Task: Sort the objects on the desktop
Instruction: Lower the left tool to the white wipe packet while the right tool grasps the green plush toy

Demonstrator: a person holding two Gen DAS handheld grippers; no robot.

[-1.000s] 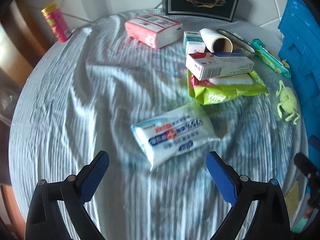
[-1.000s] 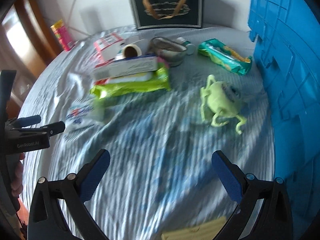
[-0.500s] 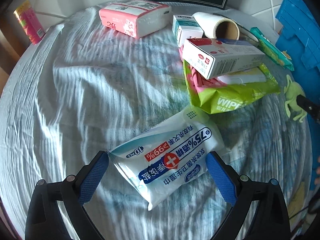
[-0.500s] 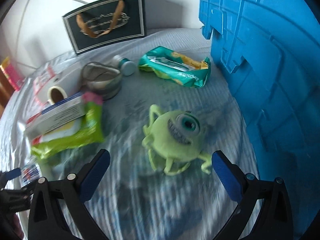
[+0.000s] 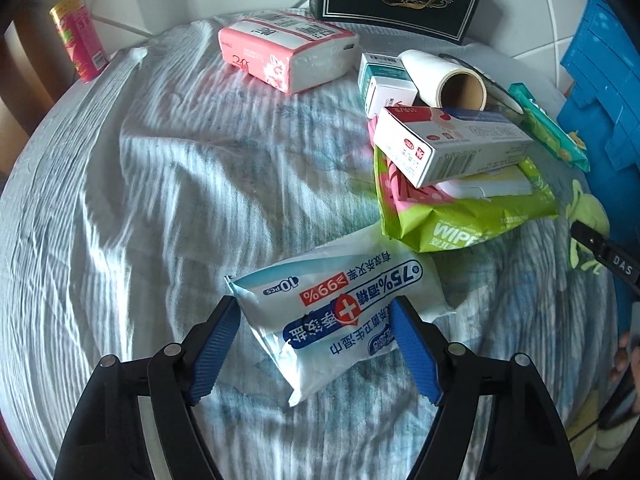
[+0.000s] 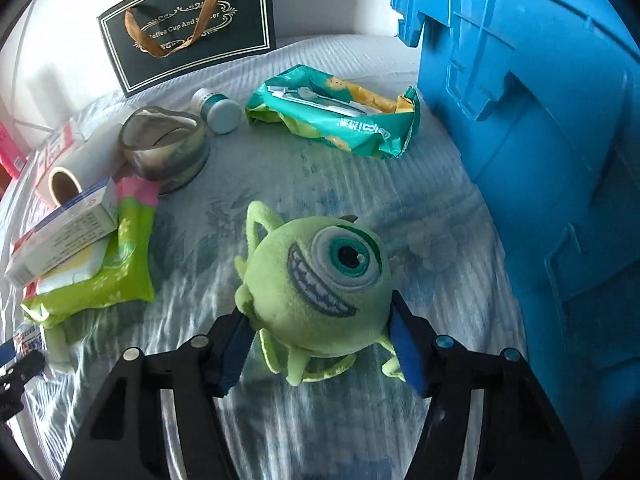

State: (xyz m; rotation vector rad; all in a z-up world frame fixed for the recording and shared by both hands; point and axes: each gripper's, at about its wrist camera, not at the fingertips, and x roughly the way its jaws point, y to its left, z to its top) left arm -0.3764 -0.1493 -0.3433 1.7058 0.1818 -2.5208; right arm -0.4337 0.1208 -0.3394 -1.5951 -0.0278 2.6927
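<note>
A white and blue pack of alcohol wipes (image 5: 340,304) lies on the striped cloth. My left gripper (image 5: 316,344) has closed in on it, with a blue pad on each side of its near end. A green one-eyed plush toy (image 6: 320,284) lies beside the blue crate (image 6: 540,140). My right gripper (image 6: 320,352) has closed in on the toy, with its pads pressing the toy's two sides. The toy also shows at the right edge of the left wrist view (image 5: 588,216).
A white box (image 5: 448,144) lies on a green wipes pack (image 5: 460,208). Behind are a paper roll (image 5: 444,80), a pink tissue pack (image 5: 288,48), a black gift bag (image 6: 188,20), a tape roll (image 6: 164,152), a small bottle (image 6: 218,110), a teal packet (image 6: 336,116) and a red can (image 5: 78,36).
Both grippers have moved forward and narrowed. The left one now flanks the alcohol wipes pack, the right one now grips the sides of the green plush toy.
</note>
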